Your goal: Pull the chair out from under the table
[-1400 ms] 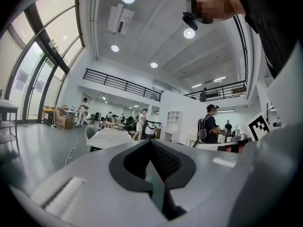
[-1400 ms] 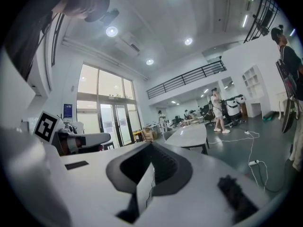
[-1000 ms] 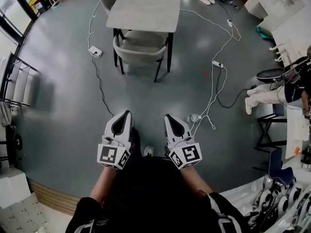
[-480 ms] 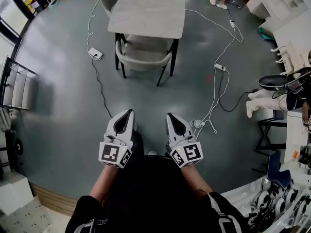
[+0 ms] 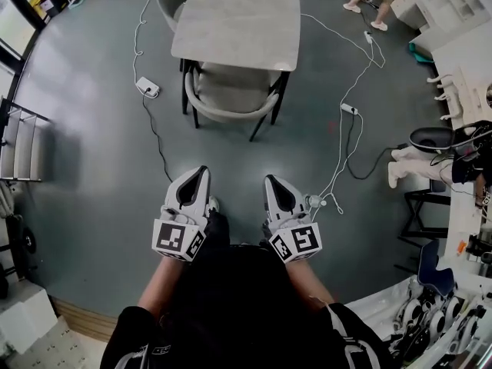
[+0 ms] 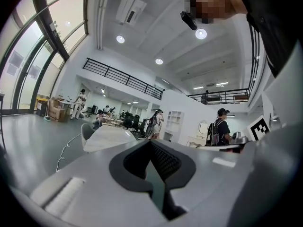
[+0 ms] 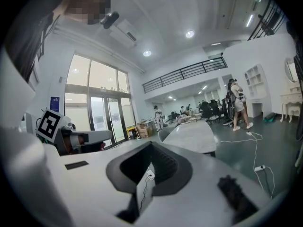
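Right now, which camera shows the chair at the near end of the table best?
The head view: the chair shows its curved back and legs, with the seat tucked under the table. Both gripper views catch the table but not this chair.

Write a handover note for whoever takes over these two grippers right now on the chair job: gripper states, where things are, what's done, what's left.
Left gripper: shut, empty, held out in front of the person.
Right gripper: shut, empty, alongside the left.
Chair: tucked under the near end of the table, well ahead of both grippers; neither touches it.
Done: nothing on the chair yet.
Left: get to the chair, open the jaws, grip the backrest, pull it clear of the table. Probably best to watch the white cable on the floor to the right.
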A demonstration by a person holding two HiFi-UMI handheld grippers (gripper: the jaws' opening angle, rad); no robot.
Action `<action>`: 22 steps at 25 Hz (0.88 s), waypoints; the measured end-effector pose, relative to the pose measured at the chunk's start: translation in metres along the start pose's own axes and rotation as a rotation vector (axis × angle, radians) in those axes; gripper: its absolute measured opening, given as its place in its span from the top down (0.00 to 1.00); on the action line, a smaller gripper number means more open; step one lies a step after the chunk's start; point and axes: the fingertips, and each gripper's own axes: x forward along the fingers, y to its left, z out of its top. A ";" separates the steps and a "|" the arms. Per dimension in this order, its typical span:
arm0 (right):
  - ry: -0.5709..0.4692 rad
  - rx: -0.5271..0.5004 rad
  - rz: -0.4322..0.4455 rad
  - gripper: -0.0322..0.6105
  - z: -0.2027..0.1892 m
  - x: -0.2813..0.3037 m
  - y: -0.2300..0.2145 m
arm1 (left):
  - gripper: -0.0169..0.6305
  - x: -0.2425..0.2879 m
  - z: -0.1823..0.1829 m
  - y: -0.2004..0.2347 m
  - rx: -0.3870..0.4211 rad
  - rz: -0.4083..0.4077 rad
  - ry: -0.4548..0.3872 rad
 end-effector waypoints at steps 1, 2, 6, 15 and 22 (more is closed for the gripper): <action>0.004 -0.003 -0.005 0.93 0.000 0.008 -0.001 | 0.96 0.006 0.001 0.006 -0.002 -0.009 0.003; 0.007 -0.006 -0.010 0.93 0.000 0.017 -0.003 | 0.96 0.012 0.001 0.011 -0.004 -0.021 0.005; 0.016 0.004 -0.044 0.93 0.000 0.045 -0.012 | 0.96 0.032 -0.001 0.029 -0.005 -0.057 0.023; 0.024 0.005 -0.074 0.93 -0.006 0.081 -0.012 | 0.96 0.050 0.003 0.063 0.014 -0.088 0.038; 0.041 -0.003 -0.070 0.93 -0.012 0.099 -0.024 | 0.96 0.063 -0.006 0.087 0.021 -0.057 0.064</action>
